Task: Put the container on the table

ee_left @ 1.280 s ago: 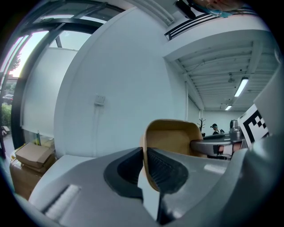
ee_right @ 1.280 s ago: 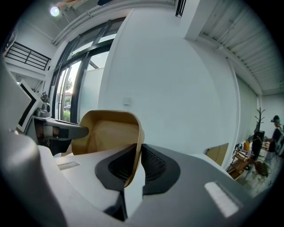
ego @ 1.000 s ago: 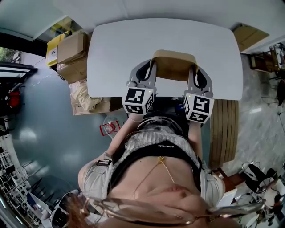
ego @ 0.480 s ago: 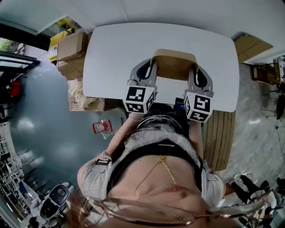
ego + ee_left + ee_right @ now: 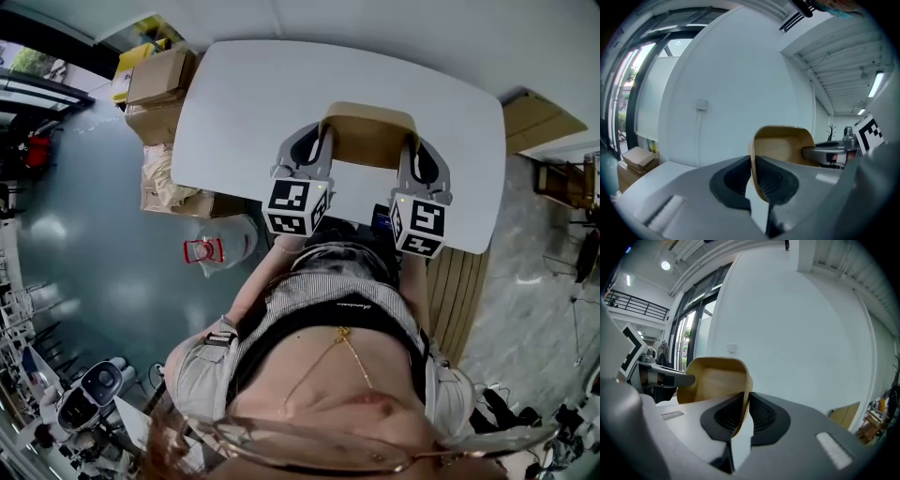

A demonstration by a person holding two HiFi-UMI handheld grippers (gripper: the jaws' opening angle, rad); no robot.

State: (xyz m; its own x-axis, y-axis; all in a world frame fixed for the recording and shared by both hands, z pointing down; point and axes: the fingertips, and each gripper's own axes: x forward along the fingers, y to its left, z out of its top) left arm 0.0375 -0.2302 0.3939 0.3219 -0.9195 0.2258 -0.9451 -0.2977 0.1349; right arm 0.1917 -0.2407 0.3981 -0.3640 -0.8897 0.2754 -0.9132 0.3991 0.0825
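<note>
at the 6 o'clock edge of the white table: tan container, gripped on two opposite walls. left gripper jaws clamped on its 9 o'clock wall; right gripper jaws clamped on its 3 o'clock wall. contact between container and tabletop not determinable.
</note>
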